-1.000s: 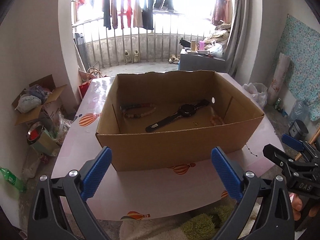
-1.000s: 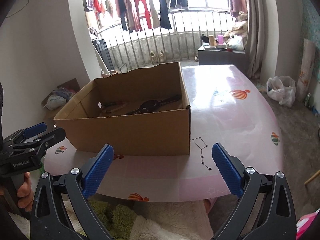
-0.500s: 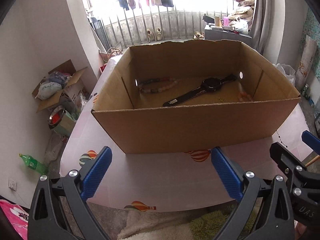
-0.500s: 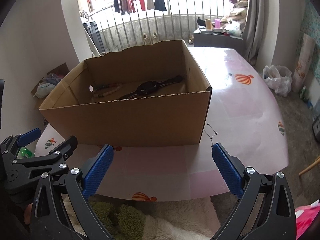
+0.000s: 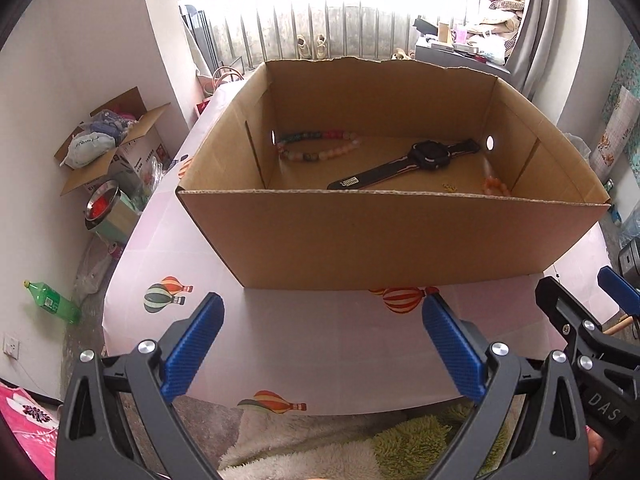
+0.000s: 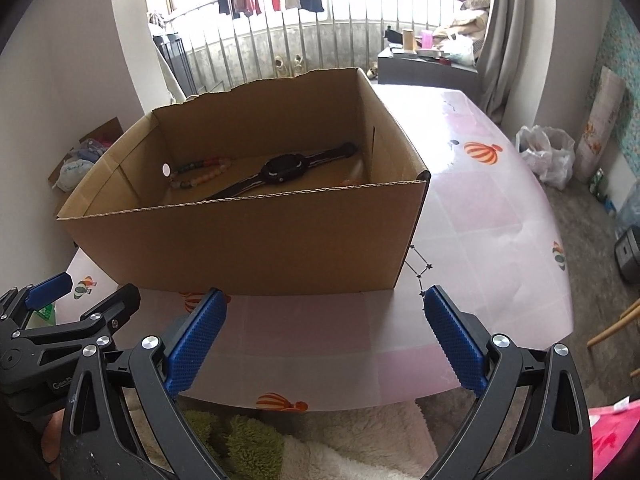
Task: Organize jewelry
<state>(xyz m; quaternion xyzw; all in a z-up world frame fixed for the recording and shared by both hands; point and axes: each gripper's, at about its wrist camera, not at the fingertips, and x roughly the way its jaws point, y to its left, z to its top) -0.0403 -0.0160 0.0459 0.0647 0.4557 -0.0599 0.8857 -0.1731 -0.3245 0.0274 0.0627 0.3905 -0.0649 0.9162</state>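
Your pink balloon-print table (image 5: 320,344) carries one big open cardboard box (image 5: 384,240), which fills most of both views and sits toward the table's left side. Everything the task concerns already lies on the box floor. The black watch (image 5: 416,164) stretches diagonally across the middle. The multicoloured bead bracelet (image 5: 316,146) rests toward the back left corner. An orange bead bracelet (image 5: 496,188) lies against the right wall, partly hidden by the near wall. A tiny gold piece (image 5: 450,187), too small to identify, sits just beside it.

Both your tools hang short of the box over the table's near edge. Your left gripper (image 5: 324,344) has its blue pads spread wide with nothing between them, and your right gripper (image 6: 324,336) is likewise spread and empty.

No jewelry shows anywhere on the bare tabletop, so the gathering looks finished, or close to it. What may remain, as far as you can judge, is tidying the pieces inside the box.
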